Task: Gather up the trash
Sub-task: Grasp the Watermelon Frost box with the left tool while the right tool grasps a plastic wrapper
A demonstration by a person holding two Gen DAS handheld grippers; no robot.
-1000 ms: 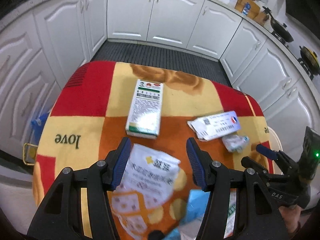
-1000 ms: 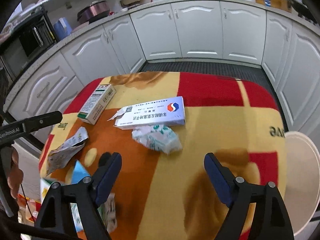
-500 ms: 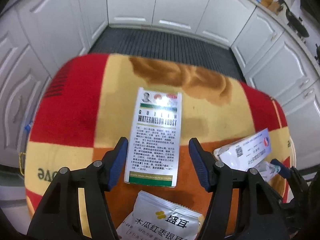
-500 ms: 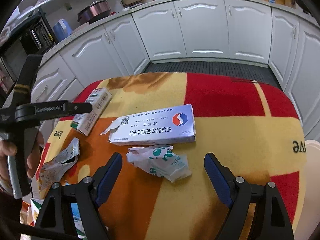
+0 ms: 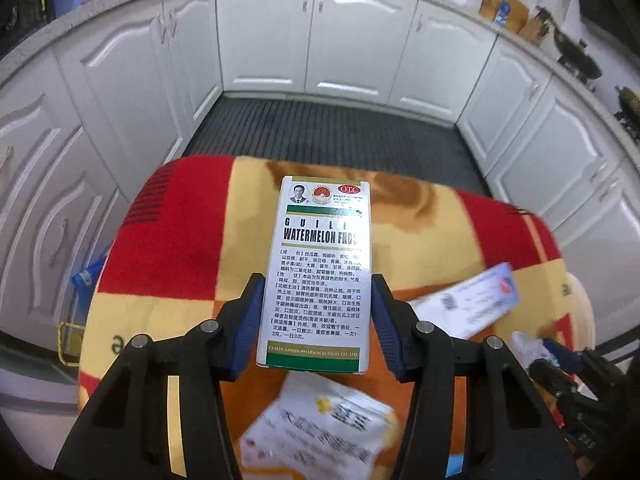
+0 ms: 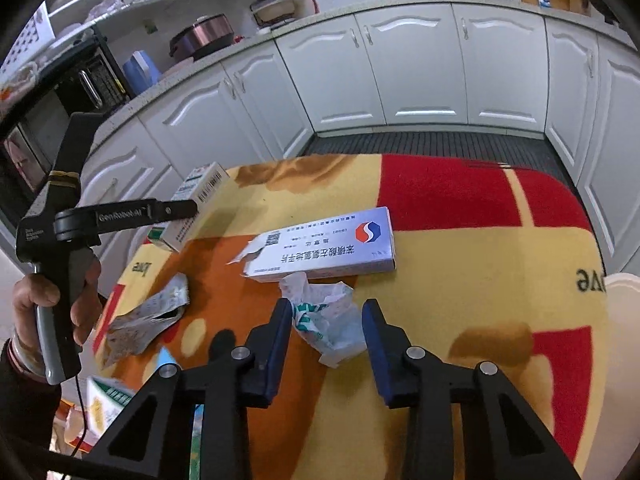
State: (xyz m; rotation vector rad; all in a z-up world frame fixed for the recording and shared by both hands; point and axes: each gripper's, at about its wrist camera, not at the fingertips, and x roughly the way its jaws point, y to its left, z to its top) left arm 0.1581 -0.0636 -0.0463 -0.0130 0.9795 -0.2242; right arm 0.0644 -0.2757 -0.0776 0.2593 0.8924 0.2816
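My left tool [image 5: 317, 312] has its blue pads pressed on both long sides of the Watermelon Frost box [image 5: 322, 268], far left on the worktop [image 6: 460, 280]. My right tool [image 6: 326, 334] stands half open around the crumpled wrapper [image 6: 326, 320], pads just beside it. Just beyond lies the torn white carton [image 6: 324, 246].

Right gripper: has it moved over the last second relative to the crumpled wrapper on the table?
Yes. The right gripper has come forward and closed in: the crumpled wrapper, earlier well ahead of its fingers, now sits between them, near the blue-and-white medicine box.
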